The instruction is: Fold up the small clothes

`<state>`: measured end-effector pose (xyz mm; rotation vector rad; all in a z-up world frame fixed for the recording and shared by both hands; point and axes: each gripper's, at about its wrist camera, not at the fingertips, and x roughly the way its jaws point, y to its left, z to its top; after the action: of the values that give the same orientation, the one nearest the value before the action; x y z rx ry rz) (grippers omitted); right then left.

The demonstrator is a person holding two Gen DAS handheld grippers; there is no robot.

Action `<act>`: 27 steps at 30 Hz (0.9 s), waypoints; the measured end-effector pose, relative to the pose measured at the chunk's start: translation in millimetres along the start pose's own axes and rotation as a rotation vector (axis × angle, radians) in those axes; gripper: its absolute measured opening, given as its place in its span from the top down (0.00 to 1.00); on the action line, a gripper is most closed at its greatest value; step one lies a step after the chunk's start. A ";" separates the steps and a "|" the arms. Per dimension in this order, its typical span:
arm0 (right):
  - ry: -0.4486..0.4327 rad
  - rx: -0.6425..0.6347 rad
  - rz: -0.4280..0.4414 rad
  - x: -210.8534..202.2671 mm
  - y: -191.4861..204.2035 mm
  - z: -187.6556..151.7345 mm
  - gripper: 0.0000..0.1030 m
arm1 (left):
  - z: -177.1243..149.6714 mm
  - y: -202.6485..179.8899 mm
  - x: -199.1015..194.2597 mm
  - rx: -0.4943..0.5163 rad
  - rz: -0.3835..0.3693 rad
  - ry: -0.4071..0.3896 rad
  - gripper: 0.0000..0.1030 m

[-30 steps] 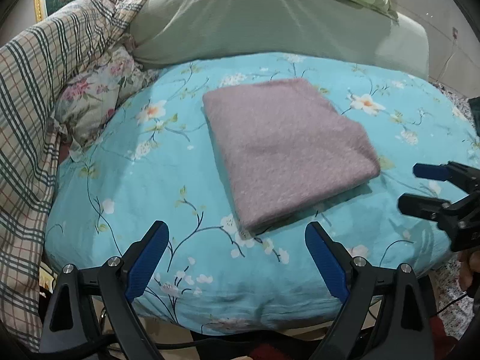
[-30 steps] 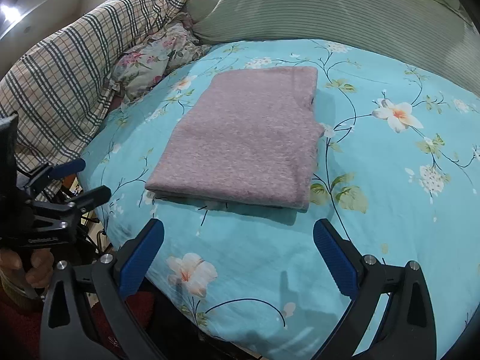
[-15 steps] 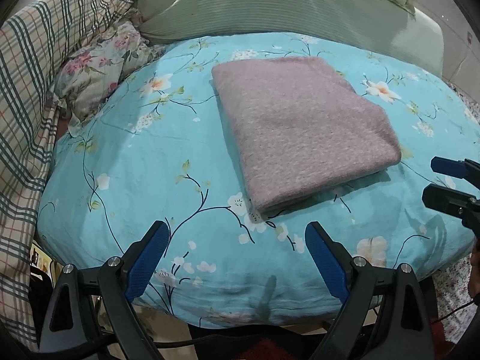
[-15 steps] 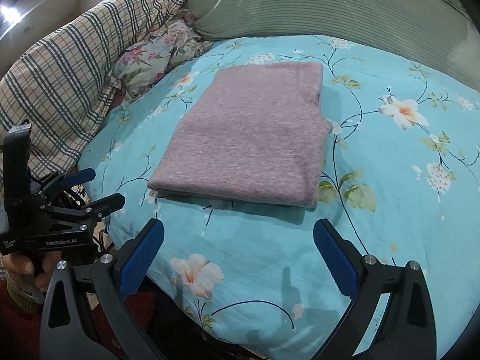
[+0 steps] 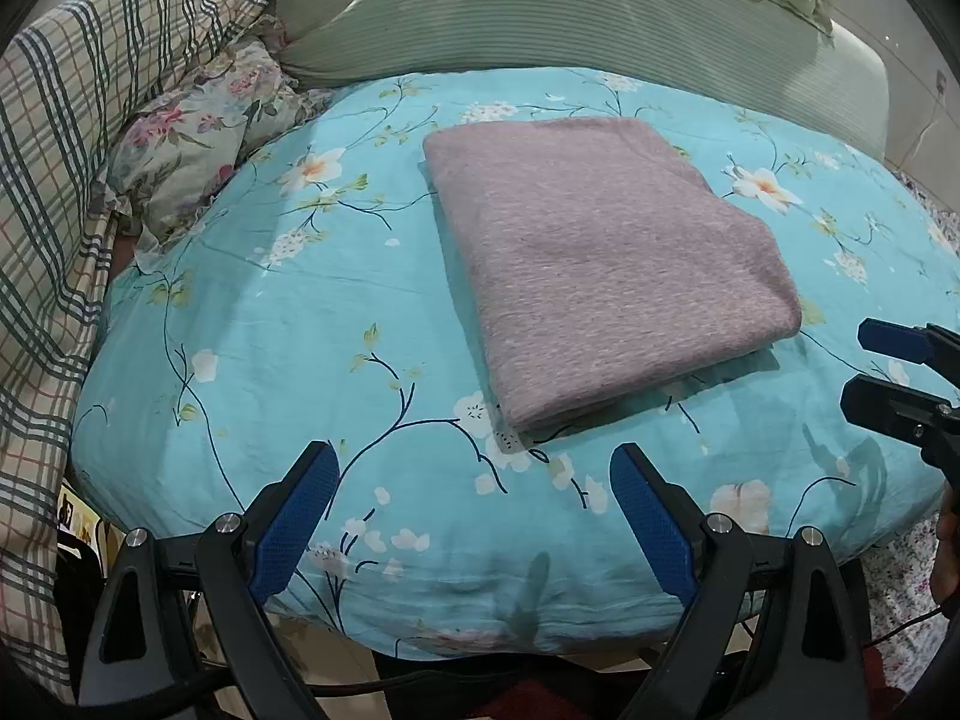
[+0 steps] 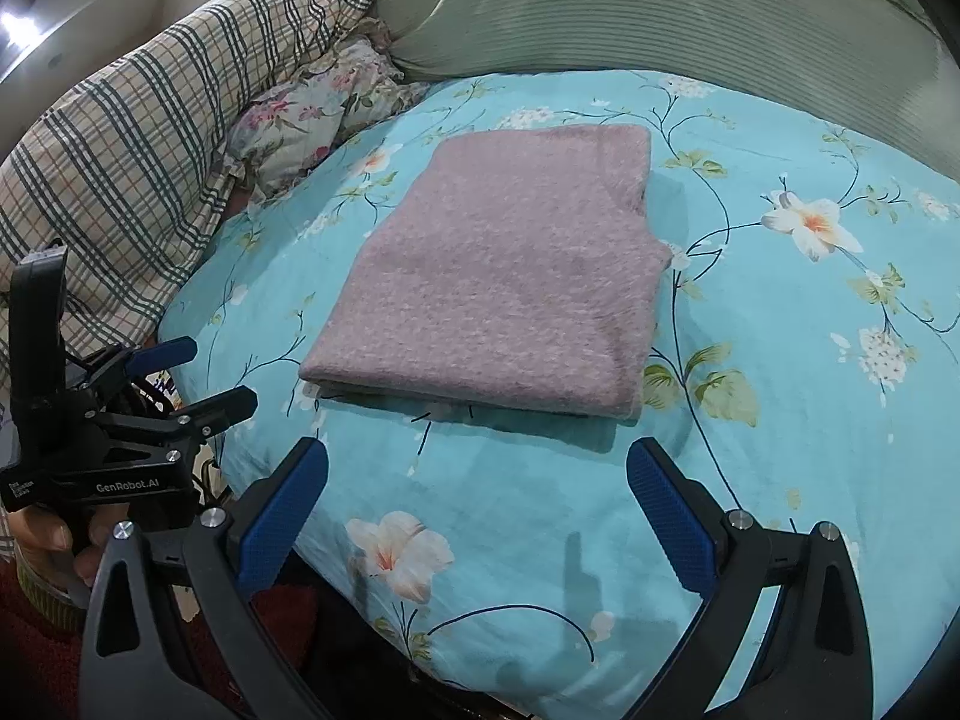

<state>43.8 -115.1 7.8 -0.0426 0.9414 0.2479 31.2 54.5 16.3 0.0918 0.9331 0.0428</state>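
While the folded mauve garment (image 5: 606, 258) lies flat on the floral blue bedding (image 5: 288, 330), the left gripper (image 5: 474, 516) and right gripper (image 6: 477, 510) hover short of its near edge, jaws spread apart and empty. Its underside layers are hidden.

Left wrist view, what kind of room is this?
Most likely a bedroom: a folded mauve garment lies on a turquoise floral quilt, with a plaid blanket and green striped bedding behind it.

floral bedsheet (image 5: 252, 324), plaid quilt (image 5: 54, 180) (left), green pillow (image 5: 540, 18)
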 end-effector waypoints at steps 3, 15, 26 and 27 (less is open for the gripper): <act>0.004 -0.001 0.001 1.5 0.7 -0.3 0.03 | 0.0 -0.3 0.0 -0.001 0.000 0.001 0.10; 0.004 0.005 0.003 3.5 -0.3 -1.0 0.03 | 0.2 1.5 4.5 -0.008 0.000 0.009 0.10; -0.010 0.001 0.010 -2.2 4.3 -2.4 0.03 | 0.4 -0.7 -2.3 -0.017 0.000 -0.009 0.10; -0.008 -0.002 0.011 -2.1 3.5 -2.0 0.03 | 0.5 -0.6 -3.1 -0.018 -0.001 -0.010 0.10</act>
<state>40.3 -112.3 8.5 -0.0381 0.9335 0.2586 29.8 53.7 19.0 0.0753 0.9221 0.0500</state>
